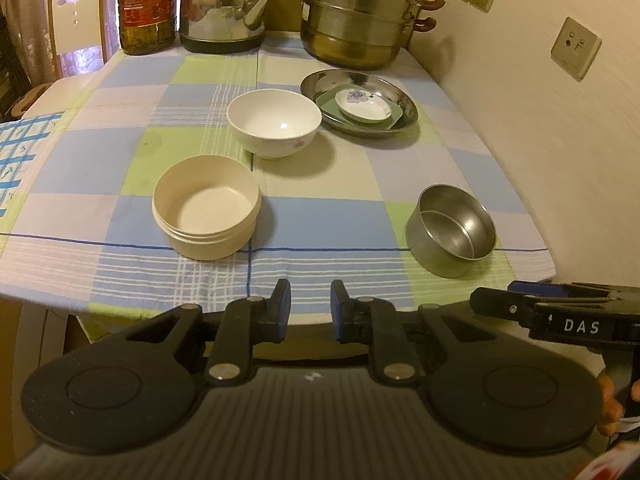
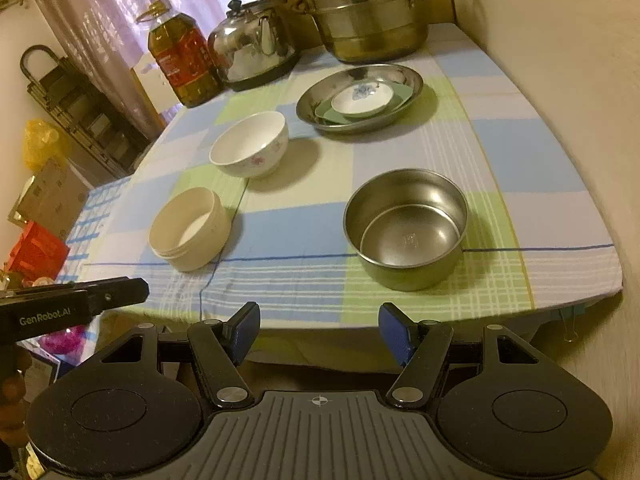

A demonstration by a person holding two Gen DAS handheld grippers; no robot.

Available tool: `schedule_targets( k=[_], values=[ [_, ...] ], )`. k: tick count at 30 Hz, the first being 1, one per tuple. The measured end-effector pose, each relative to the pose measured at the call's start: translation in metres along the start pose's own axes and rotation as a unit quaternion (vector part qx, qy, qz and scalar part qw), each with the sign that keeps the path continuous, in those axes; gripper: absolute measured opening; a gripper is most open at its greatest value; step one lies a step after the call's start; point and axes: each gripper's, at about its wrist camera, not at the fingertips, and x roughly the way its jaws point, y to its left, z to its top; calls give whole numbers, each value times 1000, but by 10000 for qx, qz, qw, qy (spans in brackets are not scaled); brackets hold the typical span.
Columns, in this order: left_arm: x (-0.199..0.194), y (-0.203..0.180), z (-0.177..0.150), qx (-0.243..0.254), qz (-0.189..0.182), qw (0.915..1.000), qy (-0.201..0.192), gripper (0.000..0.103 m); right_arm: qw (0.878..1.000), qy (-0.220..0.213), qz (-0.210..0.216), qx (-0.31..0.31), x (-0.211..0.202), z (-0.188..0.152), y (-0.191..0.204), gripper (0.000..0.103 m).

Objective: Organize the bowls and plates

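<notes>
Left tool (image 1: pixel 310 310): held off the surface's (image 1: pixel 320 208) near edge, pads narrowly parted, nothing gripped.
Right tool (image 2: pixel 320 334): spread wide, nothing touched, steel bowl (image 2: pixel 406 228) faced.

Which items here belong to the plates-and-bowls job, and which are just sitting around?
Job: white bowl, cream bowl, steel bowl, steel plate, green plate, small saucer.
Bystanders: kettle, steamer pot, oil bottle.
</notes>
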Motion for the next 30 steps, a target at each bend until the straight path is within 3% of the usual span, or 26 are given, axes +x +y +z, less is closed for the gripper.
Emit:
schedule_targets(
  k=[17,30],
  values=[
    [16,38,14,71,-155,9994,306,18,9990,227,-327,211,21,1,24,66],
    [28,86,34,-196,-71,9989,410,20,9990,361,-241,60,56,21,62,66]
  ],
)
